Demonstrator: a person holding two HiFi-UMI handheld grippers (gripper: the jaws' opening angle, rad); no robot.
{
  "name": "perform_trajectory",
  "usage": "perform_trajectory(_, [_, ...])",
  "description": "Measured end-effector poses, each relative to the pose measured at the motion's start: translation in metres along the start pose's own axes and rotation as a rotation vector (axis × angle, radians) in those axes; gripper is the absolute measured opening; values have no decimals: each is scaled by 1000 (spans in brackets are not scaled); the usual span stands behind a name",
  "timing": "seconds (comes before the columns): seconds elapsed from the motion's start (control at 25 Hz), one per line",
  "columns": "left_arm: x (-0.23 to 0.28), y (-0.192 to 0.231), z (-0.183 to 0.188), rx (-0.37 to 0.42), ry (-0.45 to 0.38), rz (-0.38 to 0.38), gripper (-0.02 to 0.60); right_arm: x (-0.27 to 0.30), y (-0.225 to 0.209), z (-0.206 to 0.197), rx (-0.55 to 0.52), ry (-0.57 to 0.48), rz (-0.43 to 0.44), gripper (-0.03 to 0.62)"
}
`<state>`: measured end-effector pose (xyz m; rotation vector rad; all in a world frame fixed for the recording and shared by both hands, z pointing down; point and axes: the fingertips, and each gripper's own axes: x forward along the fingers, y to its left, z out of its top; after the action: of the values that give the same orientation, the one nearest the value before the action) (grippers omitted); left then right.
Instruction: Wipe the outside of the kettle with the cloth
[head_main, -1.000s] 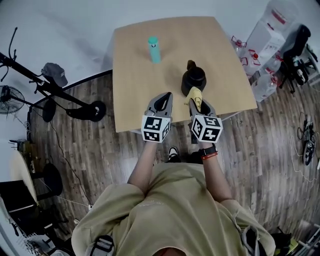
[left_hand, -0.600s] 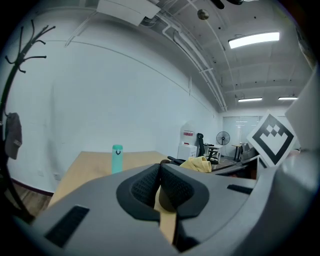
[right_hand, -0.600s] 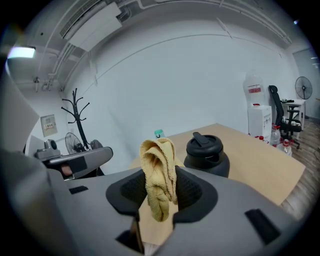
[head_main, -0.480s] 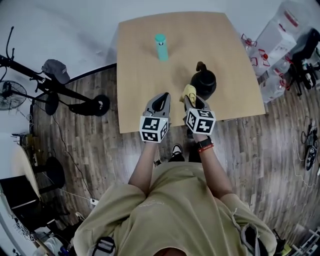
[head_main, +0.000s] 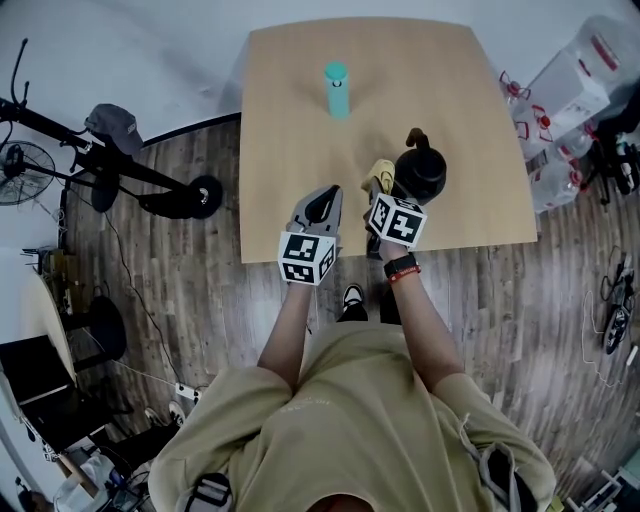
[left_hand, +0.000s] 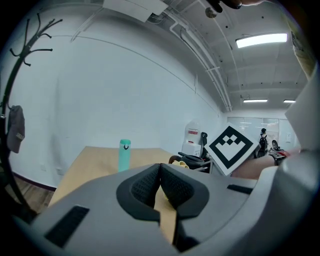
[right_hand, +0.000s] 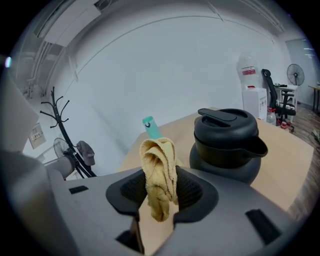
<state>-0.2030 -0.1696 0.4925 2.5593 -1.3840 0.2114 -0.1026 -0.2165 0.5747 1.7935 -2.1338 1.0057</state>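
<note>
Looking down from the head view, a person in a tan shirt holds a two-jaw tool in each hand over the near edge of a light wooden counter (head_main: 290, 130). The right tool (head_main: 379, 192) pinches a bunched yellow cloth (head_main: 379, 177) between its jaws. The right gripper view shows the cloth (right_hand: 159, 170) standing upright in the grip, its folded top rising above the black pads and a short end hanging below.

A black kettle (head_main: 421, 173) with its lid on stands on the counter near the near edge, toward the right side. It is just beside the cloth, on the cloth's right. In the right gripper view the kettle (right_hand: 227, 142) sits a little beyond and to the right of the jaws, spout pointing right. Whether cloth and kettle touch cannot be told.

The left tool (head_main: 326, 200) hangs at the counter's near edge, left of the right tool. Its jaws are pressed together with nothing between them, as the left gripper view (left_hand: 160, 172) shows.

A teal bottle (head_main: 337, 88) stands upright near the middle of the counter's far edge, well apart from the kettle.
</note>
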Motion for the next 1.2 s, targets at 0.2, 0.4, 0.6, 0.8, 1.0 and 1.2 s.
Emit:
perform_trajectory(0.2, [11,3,1,3,7,1,25,20,-12,10,53,3,-34,146])
perform_trajectory(0.4, [17,9,3,-5,4,12,25,25,-19,14,100,16,-59,146])
perform_trajectory(0.6, [23,4,4,-5,1,20,25,25,-24,14,142,20,-51,146])
perform_trajectory(0.8, [26,-5,2,-5,2,28,25,15,-33,11,169,23,-41,146])
perform_trajectory(1.0, [28,-11,-3,-10,10,26,25,8,-36,6,154,41,-17,146])
perform_trajectory(1.2, [32,-22,-2,-6,13,14,25,-2,-40,2,134,64,-10,147])
